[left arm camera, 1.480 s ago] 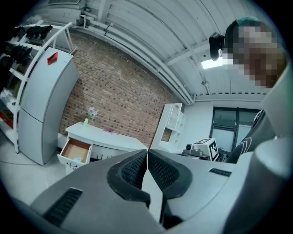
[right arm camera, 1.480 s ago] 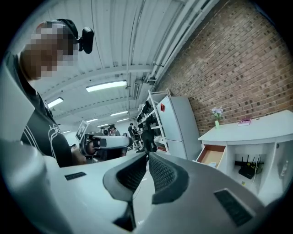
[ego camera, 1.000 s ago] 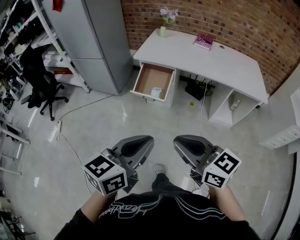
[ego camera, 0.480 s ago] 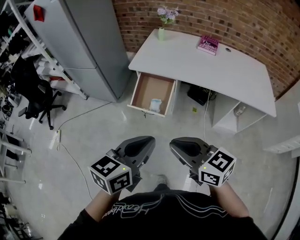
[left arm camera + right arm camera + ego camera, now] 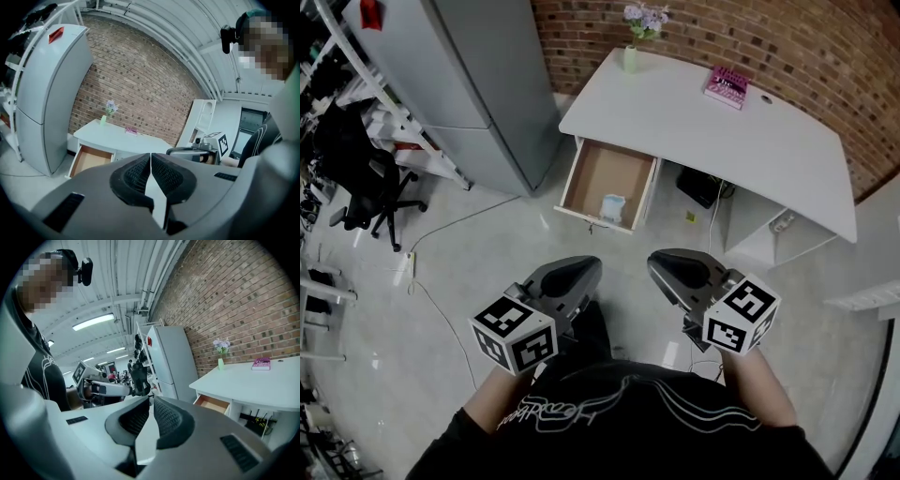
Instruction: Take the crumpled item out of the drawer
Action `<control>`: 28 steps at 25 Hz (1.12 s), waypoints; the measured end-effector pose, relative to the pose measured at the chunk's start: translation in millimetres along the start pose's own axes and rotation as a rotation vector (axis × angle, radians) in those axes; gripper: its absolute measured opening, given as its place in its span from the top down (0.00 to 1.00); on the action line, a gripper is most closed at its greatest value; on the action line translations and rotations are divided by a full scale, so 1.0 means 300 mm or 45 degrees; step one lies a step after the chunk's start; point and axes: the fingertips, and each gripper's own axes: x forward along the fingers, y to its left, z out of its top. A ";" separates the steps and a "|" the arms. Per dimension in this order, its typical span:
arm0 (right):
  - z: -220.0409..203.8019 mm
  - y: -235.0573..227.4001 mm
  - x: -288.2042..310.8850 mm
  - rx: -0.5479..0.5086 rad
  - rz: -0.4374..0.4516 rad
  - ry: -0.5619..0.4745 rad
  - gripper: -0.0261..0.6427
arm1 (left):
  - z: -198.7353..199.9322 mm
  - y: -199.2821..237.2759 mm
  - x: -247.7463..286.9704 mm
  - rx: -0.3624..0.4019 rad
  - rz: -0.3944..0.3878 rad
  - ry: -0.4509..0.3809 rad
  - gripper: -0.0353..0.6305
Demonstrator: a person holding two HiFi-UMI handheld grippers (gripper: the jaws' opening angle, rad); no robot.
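Grippers hovering side by side at waist height: left gripper point(image 5: 572, 277), right gripper point(image 5: 675, 274), both jaws closed, empty, pointing toward open drawer point(image 5: 585, 183) holding crumpled item point(image 5: 612, 206).

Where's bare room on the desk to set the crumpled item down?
Desk front is bare, from above the open drawer to the right end. Only the back edge is taken: vase at left corner, pink book further right.

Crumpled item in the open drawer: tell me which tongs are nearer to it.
Left, narrowly. The left tongs hang over the floor, short of the crumpled item and slightly to its left; the right tongs sit further off to its right. Neither is close.
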 end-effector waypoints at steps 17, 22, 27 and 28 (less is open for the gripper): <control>-0.030 -0.527 0.513 0.097 -0.207 0.134 0.88 | 0.069 0.647 0.317 -0.105 -0.049 0.185 0.91; -0.082 -0.702 0.661 0.097 -0.247 0.204 0.88 | 0.035 0.818 0.432 -0.129 -0.050 0.250 0.91; -0.196 -0.861 0.810 0.096 -0.285 0.315 0.86 | -0.030 0.988 0.519 -0.181 -0.053 0.305 0.91; -0.223 -0.894 0.838 0.090 -0.298 0.336 0.83 | -0.049 1.020 0.533 -0.184 -0.053 0.324 0.91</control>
